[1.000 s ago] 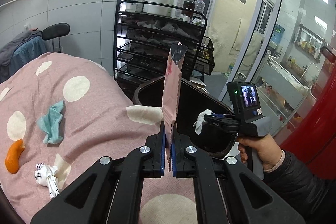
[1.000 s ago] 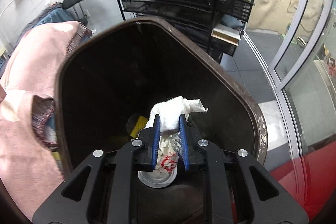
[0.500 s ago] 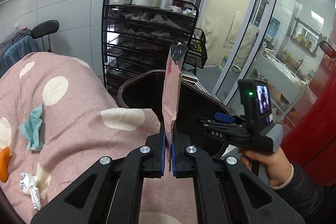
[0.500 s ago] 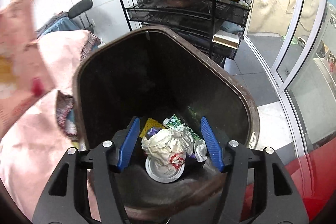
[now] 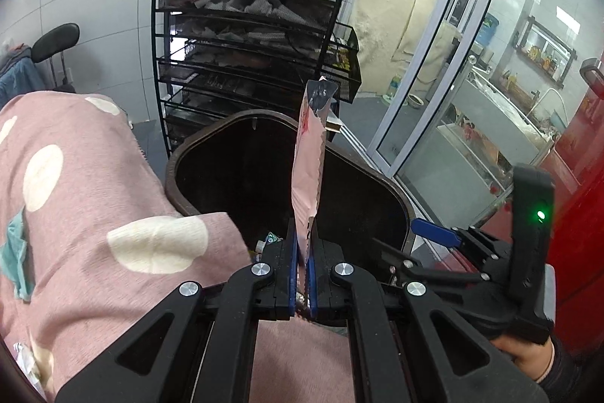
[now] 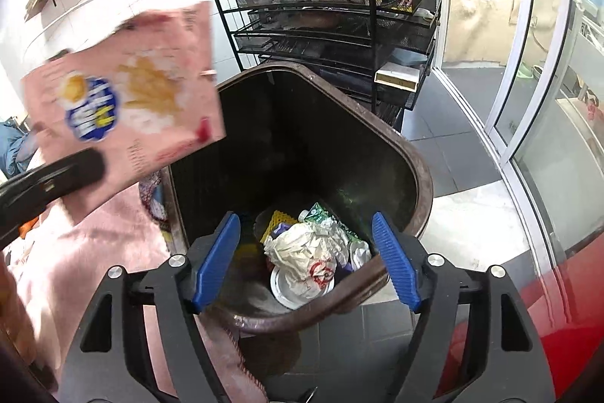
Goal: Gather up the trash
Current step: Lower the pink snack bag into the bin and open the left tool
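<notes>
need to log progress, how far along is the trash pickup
Done: crumpled paper and wrappers already lie in the brown bin; the right gripper is over it, jaws opening with nothing between them. In hand: the left gripper is shut on a pink snack bag, above the bin's edge, not yet dropped. Left: a teal rag and a crumpled scrap lie on the pink spotted cloth.

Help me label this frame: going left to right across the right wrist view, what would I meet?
Pink snack packet → dark trash bin with crumpled paper inside, between the opening hand-held gripper pads → glass door frame.
</notes>
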